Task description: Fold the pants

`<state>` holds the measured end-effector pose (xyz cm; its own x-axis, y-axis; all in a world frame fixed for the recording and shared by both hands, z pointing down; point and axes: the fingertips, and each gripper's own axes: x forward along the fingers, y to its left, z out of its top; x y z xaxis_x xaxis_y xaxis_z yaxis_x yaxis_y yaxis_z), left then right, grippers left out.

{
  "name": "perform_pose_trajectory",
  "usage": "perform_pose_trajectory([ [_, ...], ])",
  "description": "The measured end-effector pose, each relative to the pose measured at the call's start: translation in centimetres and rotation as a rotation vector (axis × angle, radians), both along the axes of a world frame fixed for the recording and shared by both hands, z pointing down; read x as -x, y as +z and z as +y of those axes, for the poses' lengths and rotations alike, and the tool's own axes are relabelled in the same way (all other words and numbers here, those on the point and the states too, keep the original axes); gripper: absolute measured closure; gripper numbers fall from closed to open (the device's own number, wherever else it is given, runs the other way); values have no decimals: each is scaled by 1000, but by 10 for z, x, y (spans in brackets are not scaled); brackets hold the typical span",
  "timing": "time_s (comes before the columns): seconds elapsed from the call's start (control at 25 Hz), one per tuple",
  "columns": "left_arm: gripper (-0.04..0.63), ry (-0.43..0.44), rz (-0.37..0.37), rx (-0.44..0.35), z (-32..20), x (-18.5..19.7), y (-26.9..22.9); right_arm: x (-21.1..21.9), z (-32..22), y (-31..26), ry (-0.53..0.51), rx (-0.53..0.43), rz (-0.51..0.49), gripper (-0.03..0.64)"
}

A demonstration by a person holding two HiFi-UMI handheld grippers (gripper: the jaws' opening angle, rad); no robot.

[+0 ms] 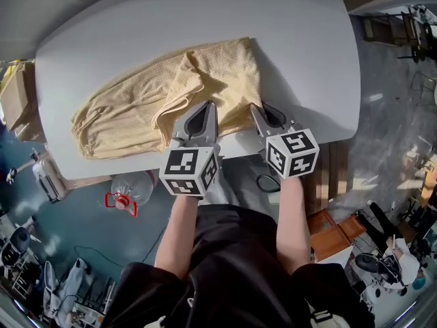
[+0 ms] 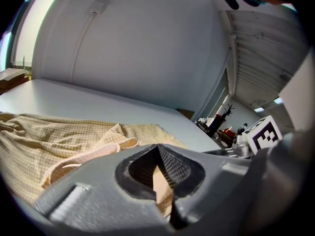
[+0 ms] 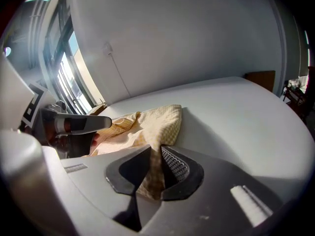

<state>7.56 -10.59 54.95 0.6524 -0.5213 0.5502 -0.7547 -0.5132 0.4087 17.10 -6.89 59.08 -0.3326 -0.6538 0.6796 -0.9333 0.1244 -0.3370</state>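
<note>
Pale yellow checked pants (image 1: pixel 136 108) lie crumpled across the white table (image 1: pixel 300 39), with the waist end bunched toward the near edge. My left gripper (image 1: pixel 209 108) is shut on a fold of the pants at their near hem; in the left gripper view the cloth (image 2: pixel 74 136) runs into the closed jaws of that gripper (image 2: pixel 158 154). My right gripper (image 1: pixel 255 109) is shut on the pants' right near corner, and the right gripper view shows fabric (image 3: pixel 157 119) pinched between the jaws of that gripper (image 3: pixel 154 154). The two grippers sit side by side, close together.
Both grippers are at the table's near edge, and the person stands right behind them. On the floor to the left are a plastic bottle with a red handle (image 1: pixel 130 191), a cardboard box (image 1: pixel 17 94) and other clutter. Wooden furniture (image 1: pixel 334 183) stands at the right.
</note>
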Motion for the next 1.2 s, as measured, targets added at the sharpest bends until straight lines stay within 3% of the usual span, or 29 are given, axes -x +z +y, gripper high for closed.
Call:
perform_pose_trajectory([
  [0.48,592,208,42,-36,46,-112,-24,-158,84,-32,250,-14,86,554],
  [0.72,592,271,77,-82,62,-149,-53,-194,110,-63,292,-50,117,555],
  [0.92,592,245,98,-115,53,-141,-74,-187,96,-110,248,-135,118,555],
  [1.2,592,146,134,-179,27,-106,-107,-176,68,-188,149,-256,236,557],
])
